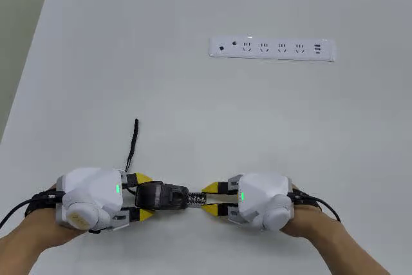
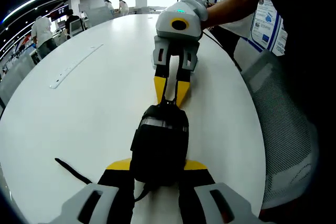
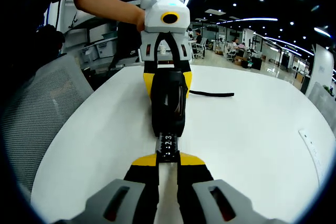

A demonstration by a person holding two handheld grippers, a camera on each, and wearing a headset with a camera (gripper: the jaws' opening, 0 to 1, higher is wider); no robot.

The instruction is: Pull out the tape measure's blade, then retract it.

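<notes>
Tape measure, black-cased with a black strap, lies on the white table. The left gripper clamps its case, and the right gripper pinches the short, numbered length of exposed blade.

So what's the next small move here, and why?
Probably draw the right claw straight away from the tape measure while the left claw holds its case: only a short stretch of blade shows between them.
</notes>
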